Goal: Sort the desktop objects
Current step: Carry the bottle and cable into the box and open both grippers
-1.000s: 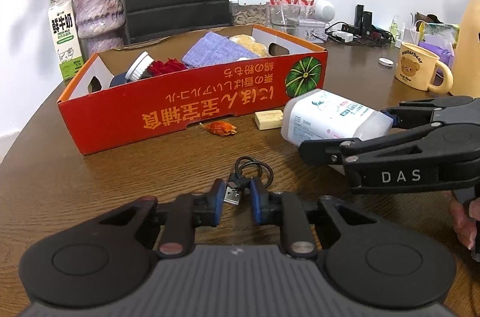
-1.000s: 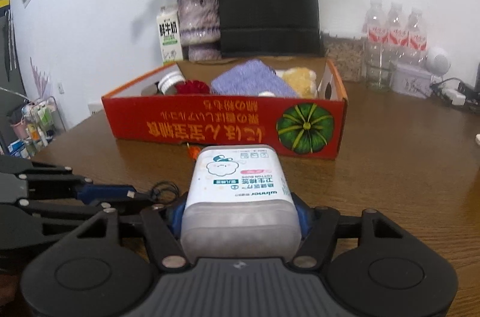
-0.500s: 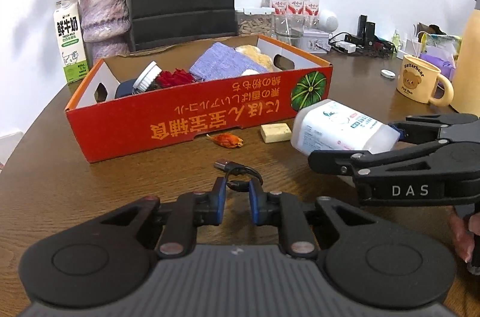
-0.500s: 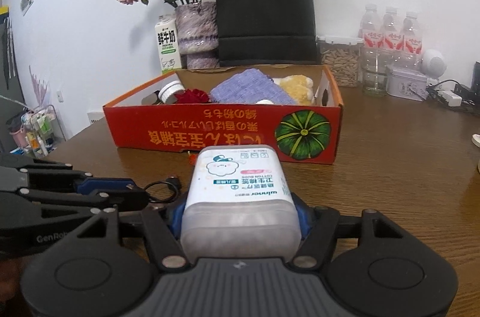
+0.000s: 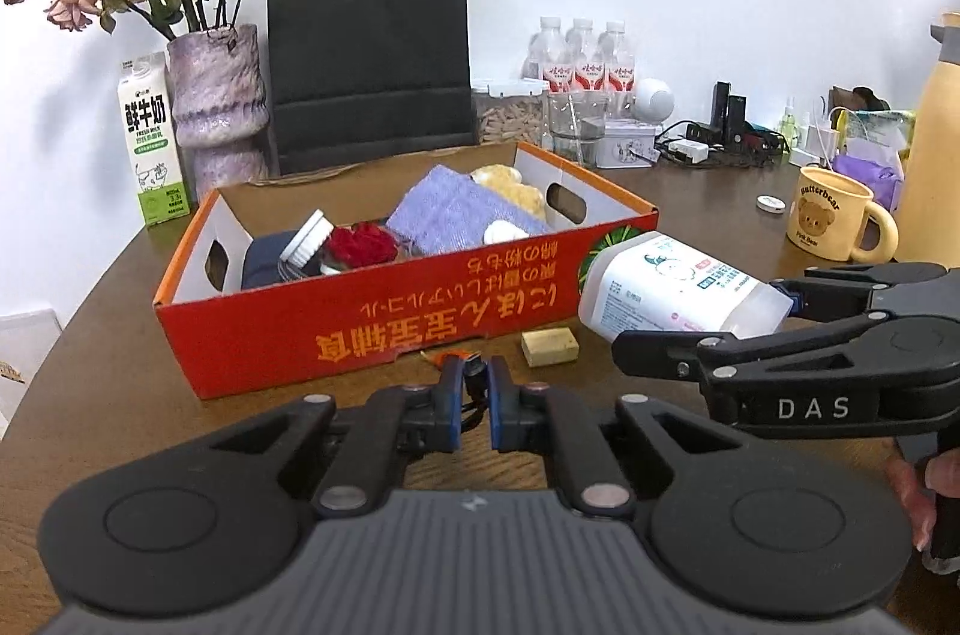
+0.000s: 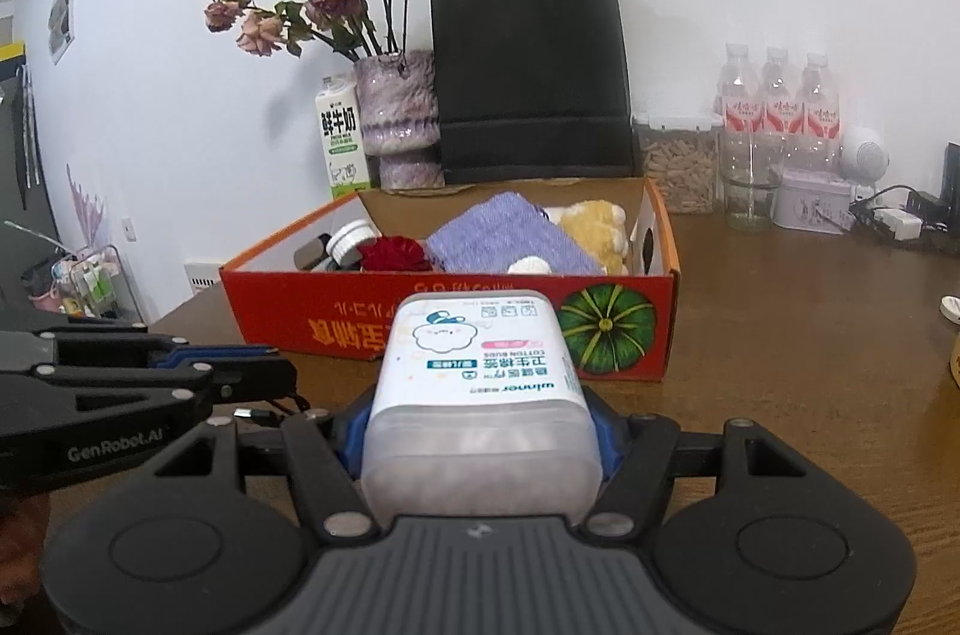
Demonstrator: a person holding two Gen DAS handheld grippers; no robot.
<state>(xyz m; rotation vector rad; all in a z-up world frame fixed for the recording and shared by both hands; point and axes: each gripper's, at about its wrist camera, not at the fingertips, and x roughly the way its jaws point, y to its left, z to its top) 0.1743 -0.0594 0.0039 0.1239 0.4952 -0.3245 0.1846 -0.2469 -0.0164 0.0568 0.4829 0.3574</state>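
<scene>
My left gripper [image 5: 474,366] is lifted off the brown table, its jaws closing tight on a black USB cable [image 5: 476,395], whose plug shows between the blue pads. From the right wrist view the left gripper [image 6: 282,371] is at the left, with the USB cable [image 6: 264,416] hanging under it. My right gripper [image 6: 480,434] is shut on a white cotton bud box [image 6: 480,365], held lying on its side above the table. That cotton bud box [image 5: 672,293] hovers by the right front corner of the red cardboard box [image 5: 372,329], which holds a purple cloth, a red flower and a jar.
A pale yellow block [image 5: 549,346] and a small orange scrap [image 5: 445,356] lie in front of the red box. A bear mug [image 5: 831,215], a white cap [image 5: 771,204] and a yellow flask [image 5: 936,143] stand at right. Behind are a black bag [image 5: 369,53], vase, milk carton and bottles.
The left gripper has risen from the table with the cable and come closer to the red box, its jaws drawn tighter. The right gripper holds the cotton bud box nearly still.
</scene>
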